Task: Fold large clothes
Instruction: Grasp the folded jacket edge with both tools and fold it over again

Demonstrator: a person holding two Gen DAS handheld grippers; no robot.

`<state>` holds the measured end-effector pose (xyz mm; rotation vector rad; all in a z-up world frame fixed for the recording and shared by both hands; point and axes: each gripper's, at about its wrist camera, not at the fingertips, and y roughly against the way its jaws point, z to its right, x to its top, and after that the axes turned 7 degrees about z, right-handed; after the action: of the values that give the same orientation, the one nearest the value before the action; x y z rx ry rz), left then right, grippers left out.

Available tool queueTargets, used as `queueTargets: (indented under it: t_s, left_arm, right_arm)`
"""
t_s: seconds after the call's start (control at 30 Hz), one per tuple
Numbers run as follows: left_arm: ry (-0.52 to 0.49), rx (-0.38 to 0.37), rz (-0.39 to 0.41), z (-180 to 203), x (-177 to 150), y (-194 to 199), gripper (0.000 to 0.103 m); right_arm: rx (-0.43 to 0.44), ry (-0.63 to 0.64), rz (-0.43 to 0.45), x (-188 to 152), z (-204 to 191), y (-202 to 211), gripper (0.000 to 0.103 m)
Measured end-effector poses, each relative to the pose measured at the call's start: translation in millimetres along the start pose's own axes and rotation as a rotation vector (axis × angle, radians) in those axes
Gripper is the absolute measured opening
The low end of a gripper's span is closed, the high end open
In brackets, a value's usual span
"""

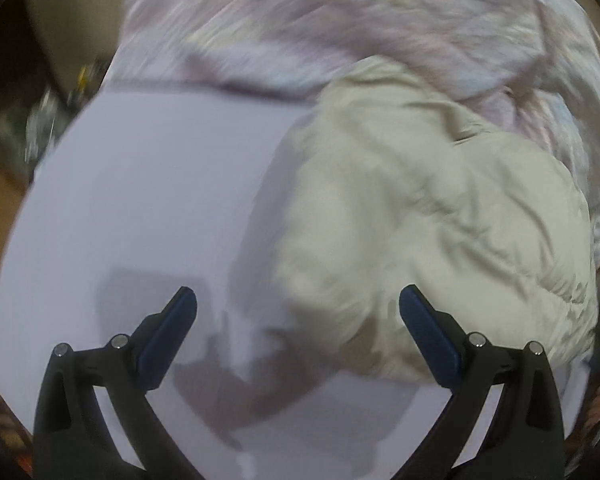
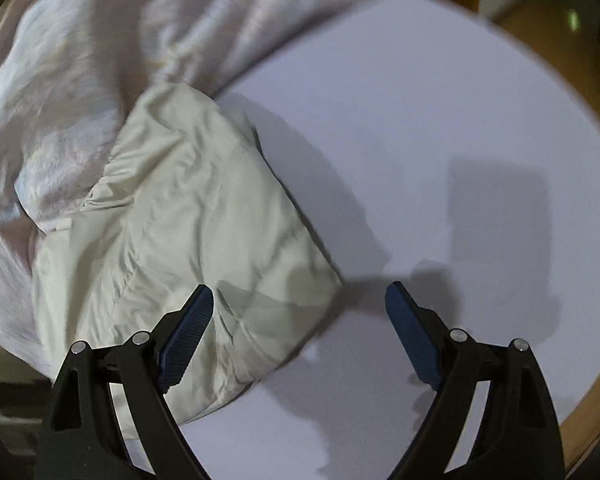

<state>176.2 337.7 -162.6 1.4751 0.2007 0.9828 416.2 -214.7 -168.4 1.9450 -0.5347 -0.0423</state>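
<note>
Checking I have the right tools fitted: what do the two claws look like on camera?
Both match. The left claw and right claw each have matte black plastic finger arms with triangular cut-outs and round silver pivot pins. Each finger ends in a dark blue pad, with a fine knurled texture visible on the right claw's. No cables, markings or sleeves show.

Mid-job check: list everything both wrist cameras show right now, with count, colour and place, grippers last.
Cream garment: one, cream-white, crumpled on the white surface, its far edge against the pale bedding.
Pale bedding: one heap, pinkish-white, behind the cream garment; blurred.
White surface: one, white with a rounded edge, under the garment.
Wooden floor: brown, beyond the surface's edge.
Dark clutter: far left in the left view, too blurred to name.
Left gripper: black with blue pads, open, holding nothing.
Right gripper: black with blue pads, open, over the garment's near corner.
</note>
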Motion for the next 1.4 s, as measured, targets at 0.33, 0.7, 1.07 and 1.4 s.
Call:
queueTargets:
  t_s: [0.33,0.7,1.07,1.4]
  left_arm:
    - [0.352,-0.218,-0.041,-14.8,-5.9,-29.8,0.088]
    - [0.55,-0.339,-0.001,-4.4,-6.6,-40.4,0.034]
    - [0.427,-0.376,0.096,-28.0,1.9,29.3,0.022]
    - [0.497,-0.302,0.057,-119.1,-73.6,76.3,0.026]
  right_arm:
    - [0.269,-0.264,-0.072,-2.2,24.5,-40.8,0.076]
    - [0.362,-0.374,-0.062,-10.9,21.4,-30.0,0.027]
    - [0.442,-0.3,-0.126,-42.8,-0.5,5.3,0.022]
    - [0.376,-0.23,-0.234,-123.3,22.4,26.9,0.029]
